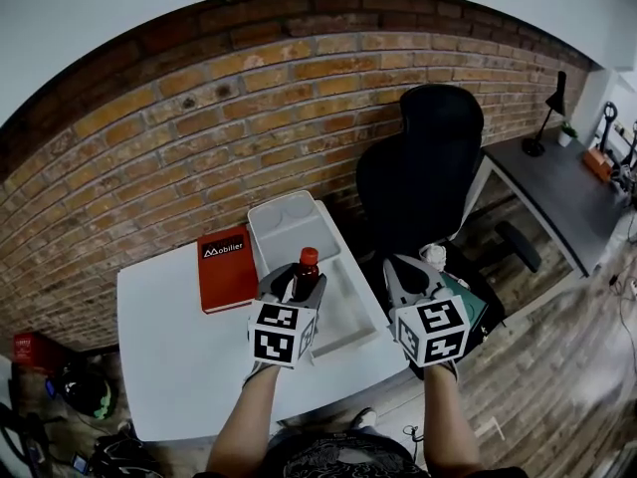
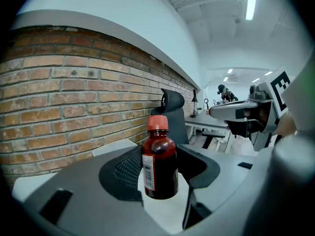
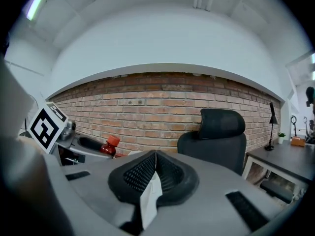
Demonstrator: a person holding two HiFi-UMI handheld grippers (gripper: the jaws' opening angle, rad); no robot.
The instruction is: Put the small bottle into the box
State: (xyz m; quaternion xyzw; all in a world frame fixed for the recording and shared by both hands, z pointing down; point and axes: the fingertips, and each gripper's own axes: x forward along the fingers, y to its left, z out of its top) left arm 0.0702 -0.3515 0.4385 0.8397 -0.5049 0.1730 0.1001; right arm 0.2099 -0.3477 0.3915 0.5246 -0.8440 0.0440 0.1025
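The small bottle (image 1: 306, 275), dark red with a red cap, stands upright between the jaws of my left gripper (image 1: 297, 285), which is shut on it. It hangs over the near part of the open white box (image 1: 350, 329) on the white table (image 1: 179, 352). In the left gripper view both pads press the bottle (image 2: 160, 163) at its sides. My right gripper (image 1: 411, 273) is to the right, beyond the table's right edge, shut with nothing in it. Its pads (image 3: 147, 168) meet in the right gripper view, where the bottle (image 3: 109, 147) shows at the left.
A red book (image 1: 225, 267) lies on the table left of the box. A black office chair (image 1: 418, 172) stands behind the table's right side. A grey desk (image 1: 557, 182) with a black lamp (image 1: 547, 118) is at the far right. The brick wall (image 1: 199, 137) is close behind.
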